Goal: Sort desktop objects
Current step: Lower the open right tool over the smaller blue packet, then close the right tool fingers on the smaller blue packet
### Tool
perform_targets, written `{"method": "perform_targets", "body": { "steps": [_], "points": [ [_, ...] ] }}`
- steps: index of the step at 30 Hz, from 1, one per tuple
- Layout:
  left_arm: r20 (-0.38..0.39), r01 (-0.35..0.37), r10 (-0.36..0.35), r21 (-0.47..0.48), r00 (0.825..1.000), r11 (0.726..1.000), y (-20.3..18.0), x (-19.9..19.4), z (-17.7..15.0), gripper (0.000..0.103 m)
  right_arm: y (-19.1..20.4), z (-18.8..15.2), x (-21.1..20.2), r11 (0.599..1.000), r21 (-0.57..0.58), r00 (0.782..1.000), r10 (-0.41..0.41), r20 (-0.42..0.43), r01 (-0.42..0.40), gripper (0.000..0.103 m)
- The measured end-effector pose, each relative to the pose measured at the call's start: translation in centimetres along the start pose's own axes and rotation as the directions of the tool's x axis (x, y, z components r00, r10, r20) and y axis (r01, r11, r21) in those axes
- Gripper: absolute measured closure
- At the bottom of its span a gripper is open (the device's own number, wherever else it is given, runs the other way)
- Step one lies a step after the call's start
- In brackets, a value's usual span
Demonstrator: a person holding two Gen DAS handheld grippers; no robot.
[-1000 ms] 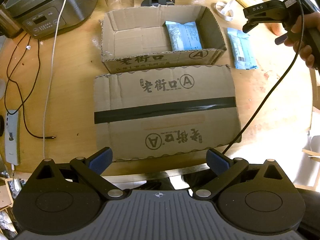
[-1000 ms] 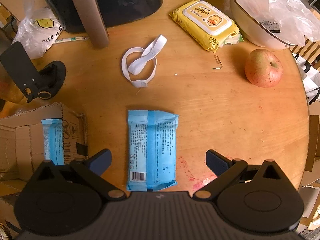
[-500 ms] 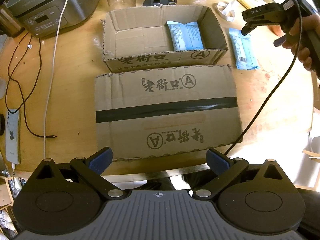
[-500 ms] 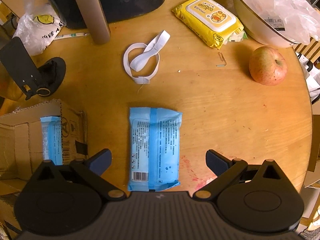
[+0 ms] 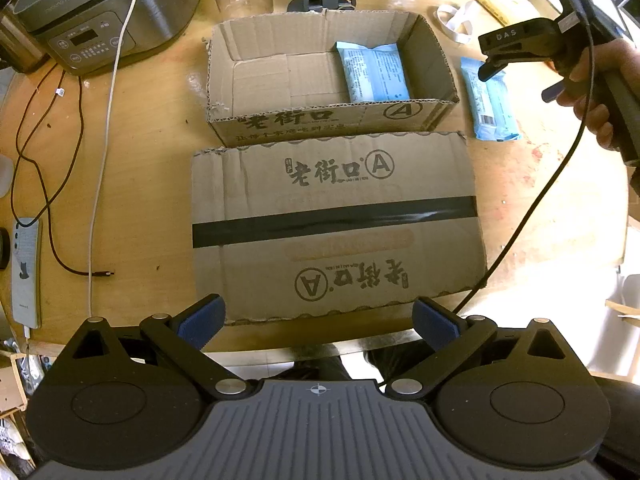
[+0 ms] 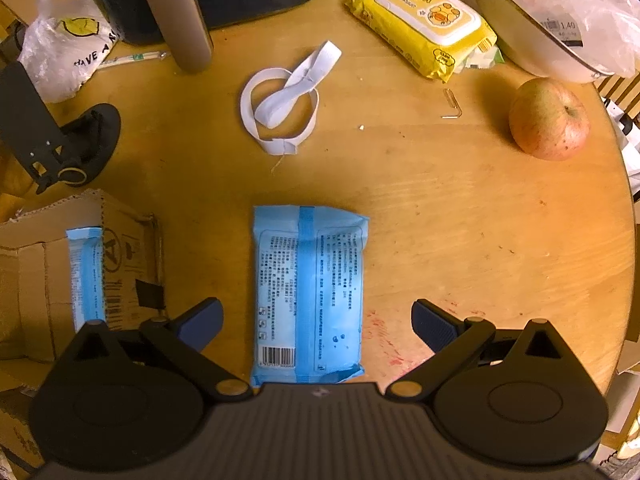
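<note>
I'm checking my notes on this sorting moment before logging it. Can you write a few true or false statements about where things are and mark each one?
1. A blue packet already lies inside the open cardboard box. True.
2. The right tool is shut on the blue packet on the table. False: its jaws are wide open, with the packet lying flat between them.
3. The apple sits inside the box. False: it rests on the wooden table, near the edge.
4. The left tool holds nothing. True.
5. The yellow wipes pack lies on the table beyond the white strap. True.
</note>
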State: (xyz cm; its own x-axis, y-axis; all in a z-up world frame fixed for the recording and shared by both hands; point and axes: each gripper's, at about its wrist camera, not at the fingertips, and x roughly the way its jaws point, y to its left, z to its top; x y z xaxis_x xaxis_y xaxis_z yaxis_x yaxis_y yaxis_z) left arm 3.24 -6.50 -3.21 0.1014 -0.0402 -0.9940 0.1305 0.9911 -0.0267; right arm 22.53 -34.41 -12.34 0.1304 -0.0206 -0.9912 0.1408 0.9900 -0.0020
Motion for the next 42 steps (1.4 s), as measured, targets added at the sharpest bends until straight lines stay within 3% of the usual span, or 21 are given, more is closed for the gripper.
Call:
{"method": "perform_targets", "body": {
  "steps": [42],
  "points": [
    [-0.009, -0.007, 0.007, -0.014, 1.000, 1.000, 0.6, 0.2, 0.3, 0.000, 0.8, -0.4, 4.4, 1.000, -0.010, 1.000, -0.027, -0.012, 0.027, 0.000]
  ]
}}
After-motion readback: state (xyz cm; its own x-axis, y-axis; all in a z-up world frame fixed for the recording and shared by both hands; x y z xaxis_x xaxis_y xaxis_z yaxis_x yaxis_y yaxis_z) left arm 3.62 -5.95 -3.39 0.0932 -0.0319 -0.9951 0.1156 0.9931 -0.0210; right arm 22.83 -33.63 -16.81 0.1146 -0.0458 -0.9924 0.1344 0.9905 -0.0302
